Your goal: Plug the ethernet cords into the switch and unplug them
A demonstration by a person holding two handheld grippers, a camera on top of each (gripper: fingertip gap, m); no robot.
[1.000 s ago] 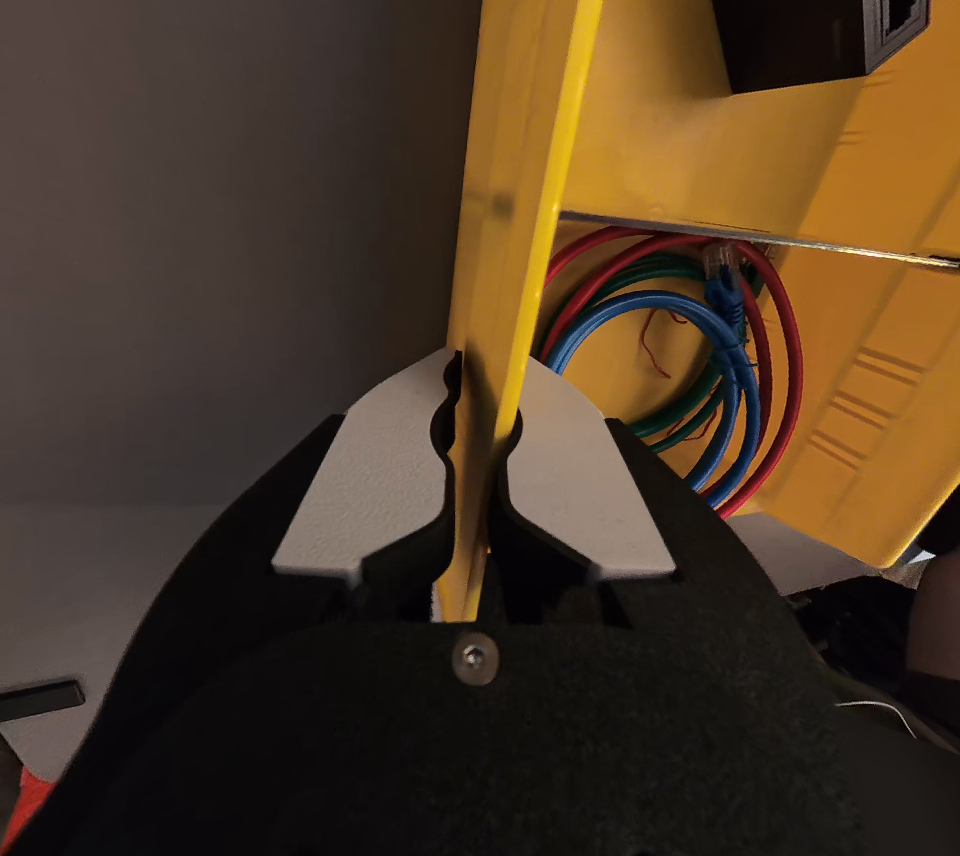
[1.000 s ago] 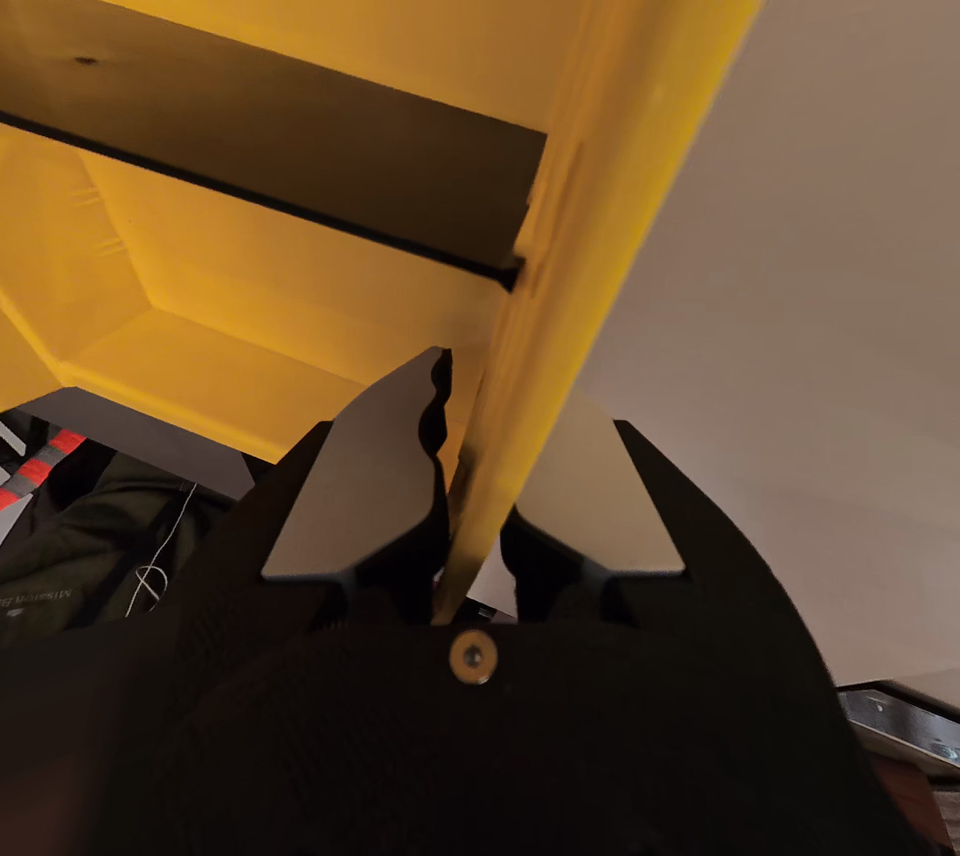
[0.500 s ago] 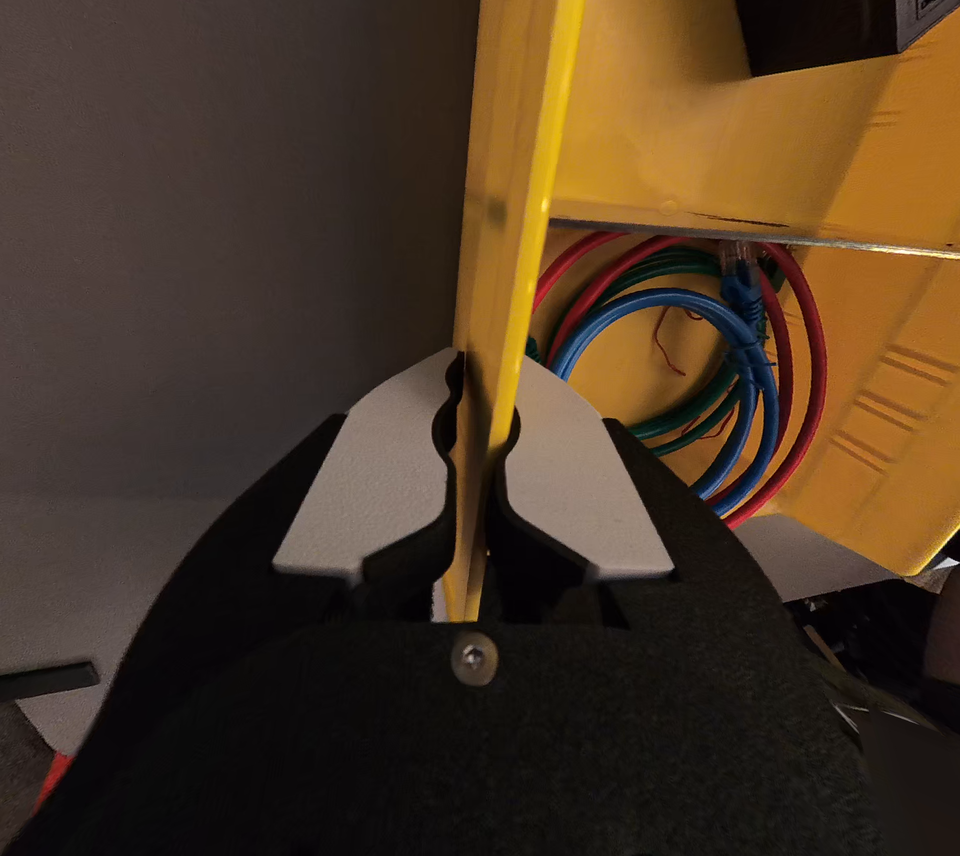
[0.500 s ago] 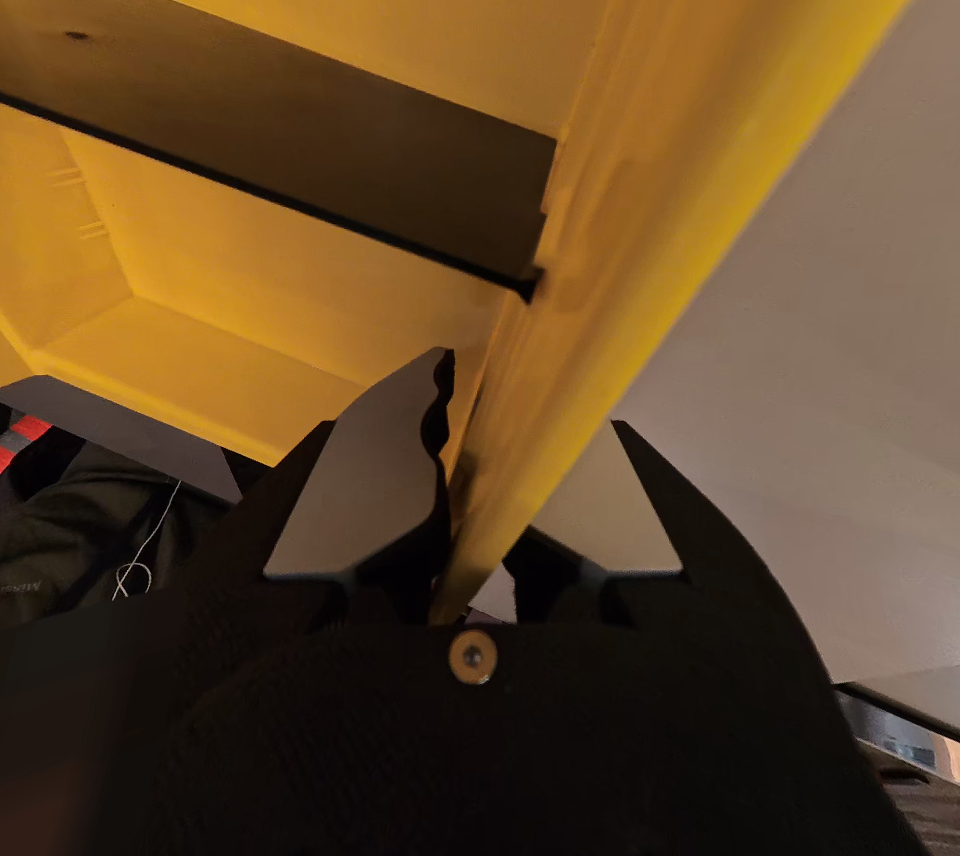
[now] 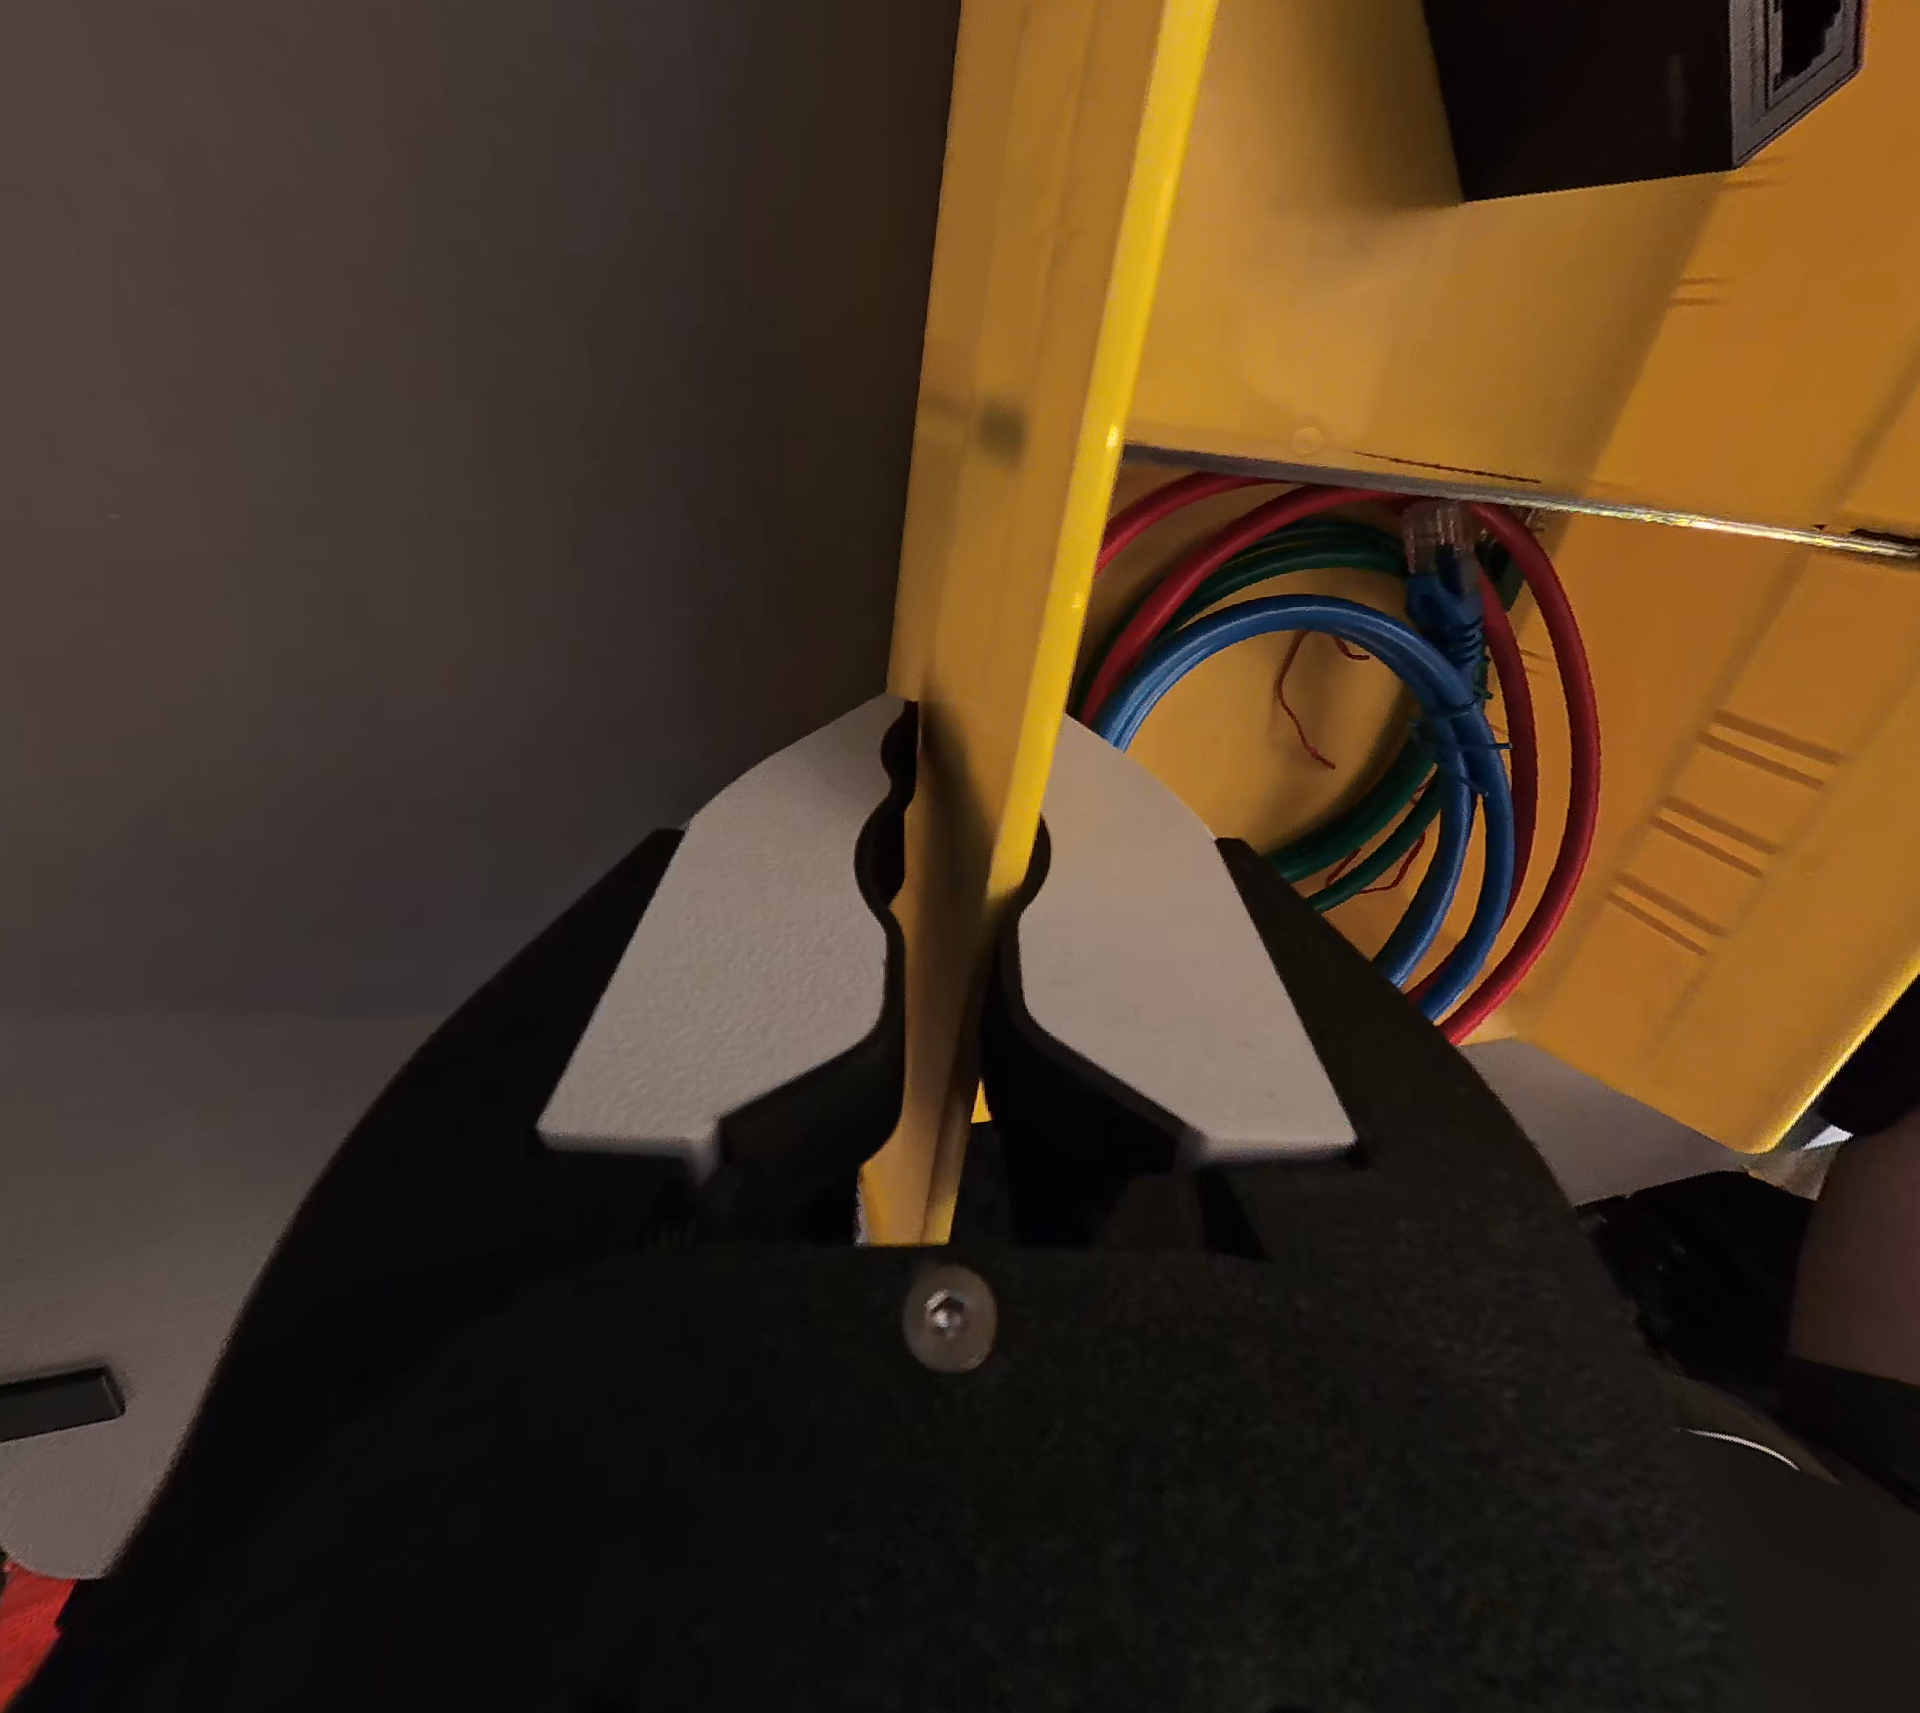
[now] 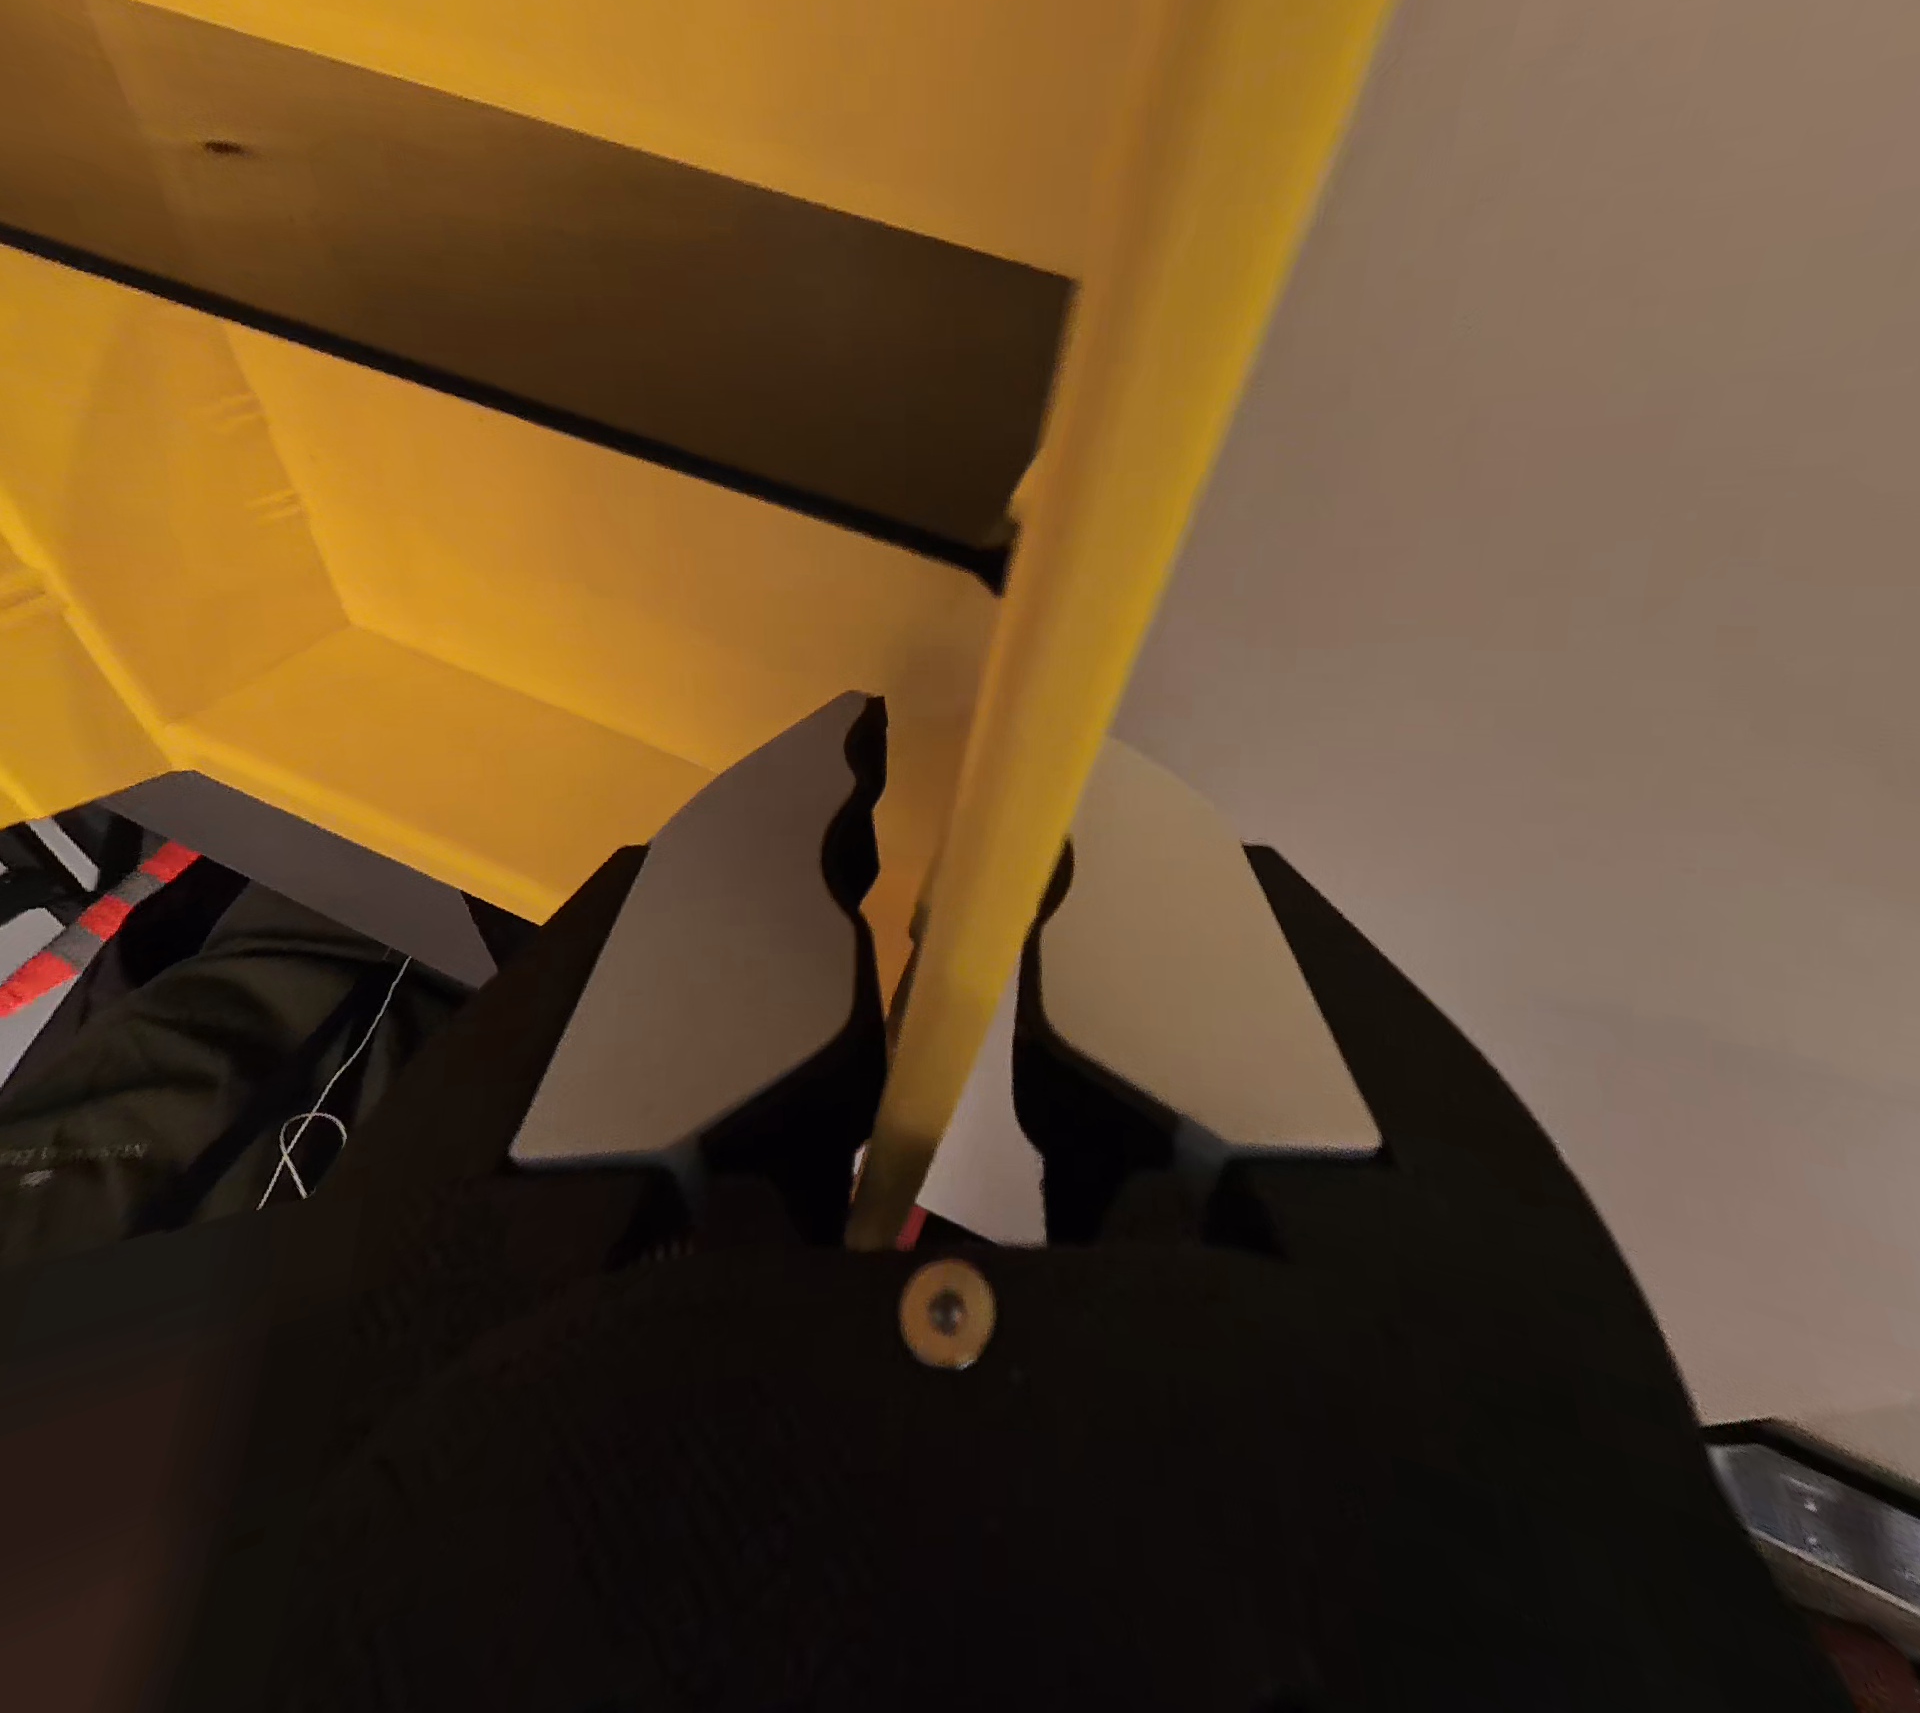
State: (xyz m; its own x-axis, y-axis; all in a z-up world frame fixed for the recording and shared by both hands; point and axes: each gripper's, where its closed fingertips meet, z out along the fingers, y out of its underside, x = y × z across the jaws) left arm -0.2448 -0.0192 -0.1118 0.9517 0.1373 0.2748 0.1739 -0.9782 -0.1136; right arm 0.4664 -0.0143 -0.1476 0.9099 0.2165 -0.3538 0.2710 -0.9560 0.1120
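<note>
A yellow bin (image 5: 1070, 209) is held up between both grippers. My left gripper (image 5: 977, 718) is shut on its left wall. My right gripper (image 6: 987, 728) is shut on its right wall (image 6: 1247, 209). In the left wrist view a black switch (image 5: 1621, 1) with open ports sits in the far compartment. Behind a thin divider (image 5: 1558, 500), the near compartment holds coiled blue (image 5: 1299, 624), red (image 5: 1579, 759) and green (image 5: 1340, 541) ethernet cords. A blue plug (image 5: 1444, 593) lies near the divider. The right wrist view shows only the divider (image 6: 623, 313) and bare yellow floor.
A white table (image 5: 156, 1196) lies under the bin, with a small black object (image 5: 52, 1398) at its left edge. Dark fabric (image 6: 156, 1092) lies below the bin's near end. A metal rail (image 6: 1829, 1538) runs at the lower right. A plain wall is behind. Tip to tip, the grippers are about 70 cm apart. My left gripper's tips are some 11 cm from the blue plug (image 5: 1444, 593).
The bin has rocked slightly in both views. The switch slid partly out of the left view, then came back. Both grippers kept their hold on the walls.
</note>
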